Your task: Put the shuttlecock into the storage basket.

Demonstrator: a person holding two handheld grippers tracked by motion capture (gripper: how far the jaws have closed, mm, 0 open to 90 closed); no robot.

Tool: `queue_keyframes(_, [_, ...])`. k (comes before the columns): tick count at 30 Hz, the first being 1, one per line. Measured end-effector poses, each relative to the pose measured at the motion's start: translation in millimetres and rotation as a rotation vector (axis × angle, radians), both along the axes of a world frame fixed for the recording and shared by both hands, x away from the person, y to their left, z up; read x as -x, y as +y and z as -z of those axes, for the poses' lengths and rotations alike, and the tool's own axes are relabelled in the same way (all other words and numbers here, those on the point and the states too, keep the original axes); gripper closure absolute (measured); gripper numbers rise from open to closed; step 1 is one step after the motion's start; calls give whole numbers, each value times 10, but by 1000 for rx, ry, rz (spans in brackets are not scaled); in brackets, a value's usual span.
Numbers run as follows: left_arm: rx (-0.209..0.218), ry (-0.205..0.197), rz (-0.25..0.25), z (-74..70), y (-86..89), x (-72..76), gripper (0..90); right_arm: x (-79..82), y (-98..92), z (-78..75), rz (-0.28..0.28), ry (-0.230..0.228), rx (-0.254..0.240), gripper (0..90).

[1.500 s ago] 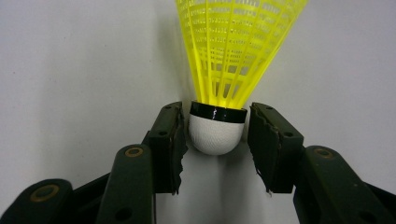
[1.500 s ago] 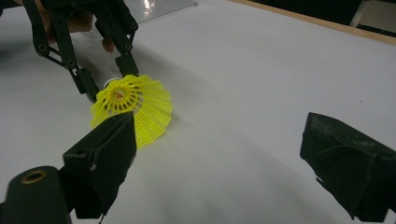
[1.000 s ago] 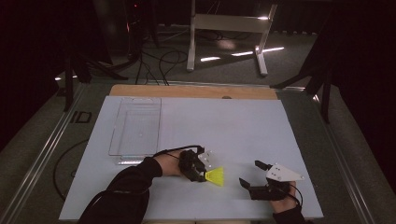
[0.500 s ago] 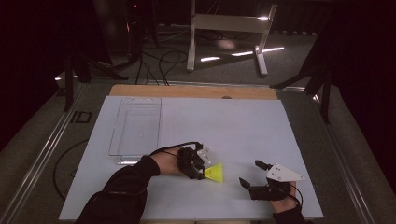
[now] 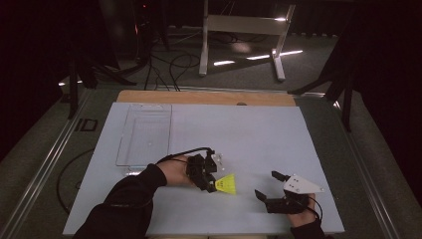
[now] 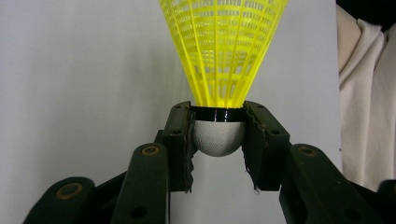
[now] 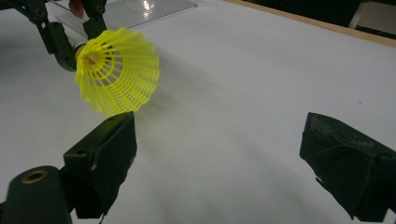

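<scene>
Left tool (image 6: 218, 140) clamped on a yellow shuttlecock (image 5: 226, 184) by its cork, skirt pointing toward four o'clock at the right tool (image 5: 268, 186), jaws apart, on the desk (image 5: 249, 129).

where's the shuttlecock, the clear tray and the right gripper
shuttlecock (image 6: 223, 56), left gripper view, on its yellow skirt
clear tray (image 5: 145, 133), high view, on its bare floor
right gripper (image 5: 267, 186), high view, midway between its open fingertips
</scene>
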State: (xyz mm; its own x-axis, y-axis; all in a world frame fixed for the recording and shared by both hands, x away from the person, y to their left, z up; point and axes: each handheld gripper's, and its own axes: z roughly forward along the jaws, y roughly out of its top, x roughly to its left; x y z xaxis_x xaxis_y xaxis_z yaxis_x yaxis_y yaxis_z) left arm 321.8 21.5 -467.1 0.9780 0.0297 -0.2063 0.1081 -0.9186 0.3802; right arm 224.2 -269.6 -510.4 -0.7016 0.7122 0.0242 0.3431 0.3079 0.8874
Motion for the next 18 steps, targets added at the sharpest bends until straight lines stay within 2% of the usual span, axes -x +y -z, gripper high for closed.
queue_keyframes(3, [3, -2, -2, -53, 10, 6, 657, -1, 0, 2, 1, 2, 0, 109])
queue_keyframes(4, [2, -17, -3, -76, 16, 14, 657, 0, 0, 2, 1, 2, -1, 109])
queue_keyframes(5, [1, -8, -5, -92, 22, 10, 657, -2, 1, 1, 0, -2, 0, 109])
queue_keyframes(9, [10, -24, -16, -158, 60, 16, 656, 0, 2, 0, 0, -6, 0, 109])
queue_keyframes(11, [12, -18, -22, -187, 84, 10, 656, 0, 4, 3, 2, -3, 0, 109])
queue_keyframes(12, [8, -31, -26, -207, 100, 11, 656, -2, 4, 4, 2, -4, 1, 109])
queue_keyframes(15, [5, -29, -44, -255, 142, -3, 656, -1, 8, 5, 3, -3, 0, 109])
queue_keyframes(18, [11, -19, -82, -292, 182, -41, 657, -1, 12, 8, 2, 0, 1, 109])
